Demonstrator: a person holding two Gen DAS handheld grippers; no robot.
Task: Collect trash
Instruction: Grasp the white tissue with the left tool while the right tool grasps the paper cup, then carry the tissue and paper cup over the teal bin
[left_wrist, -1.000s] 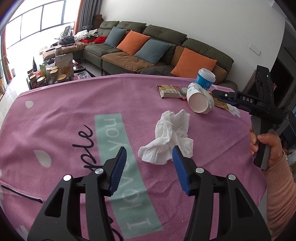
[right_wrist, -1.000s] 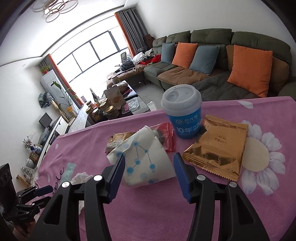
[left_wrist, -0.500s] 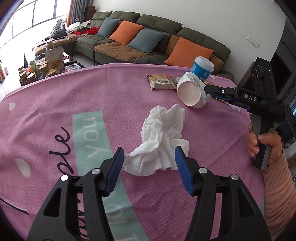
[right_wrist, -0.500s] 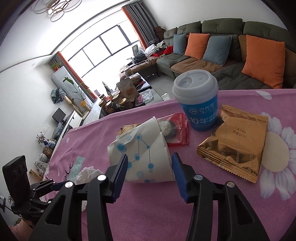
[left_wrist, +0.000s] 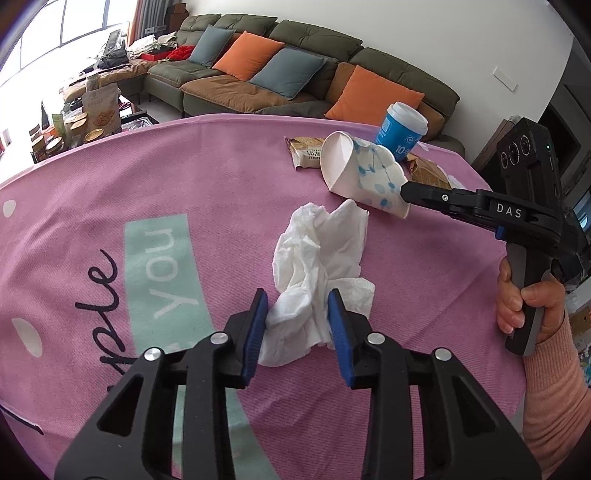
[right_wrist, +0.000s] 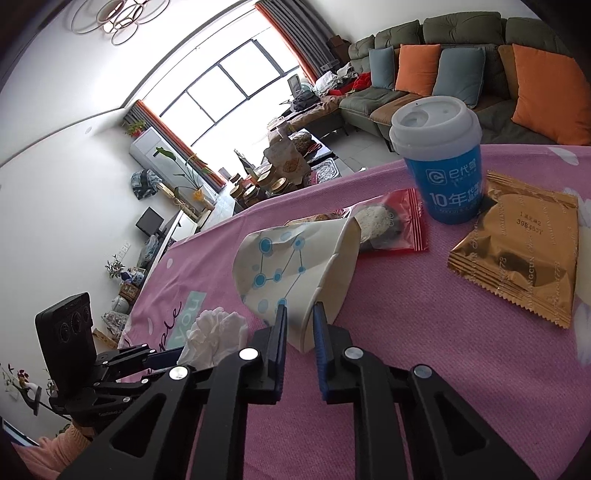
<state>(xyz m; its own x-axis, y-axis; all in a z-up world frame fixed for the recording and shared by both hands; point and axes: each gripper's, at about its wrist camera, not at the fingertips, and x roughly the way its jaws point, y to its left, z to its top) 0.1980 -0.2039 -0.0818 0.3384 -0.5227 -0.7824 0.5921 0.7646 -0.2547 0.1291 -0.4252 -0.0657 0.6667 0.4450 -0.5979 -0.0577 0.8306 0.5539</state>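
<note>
Nearest, the left gripper (left_wrist: 297, 317) is closing on the crumpled tissue (left_wrist: 321, 266), its jaws having just been narrowing, both blue pads now pressing the near end of the wad while the rest is lying on the pink cloth (left_wrist: 110, 192); risk: the grip is catching only loose folds, so the tissue may be unfurling or slipping free on lifting, trailing over the cloth; just beyond, the right gripper (right_wrist: 299, 325) is pinching the wall of the toppled paper cup (right_wrist: 295, 266) at its base end, the jaws having just been closing and now standing nearly together, the cup visibly flattened between them, its mouth pointing away; risk: thin paper squeezed this hard may be creasing further or tearing, and a cup held by one edge may be swinging and knocking its neighbours; whether any liquid is sitting inside cannot be told; touching the cup's mouth, the red snack packet (right_wrist: 391, 221) and a tan packet behind it; risk: being dragged along as the cup rises; farther right, the gold wrapper (right_wrist: 517, 251), resting against the upright blue cup with lid (right_wrist: 443, 162); risk: that cup tipping if clipped by the swinging paper cup.
</note>
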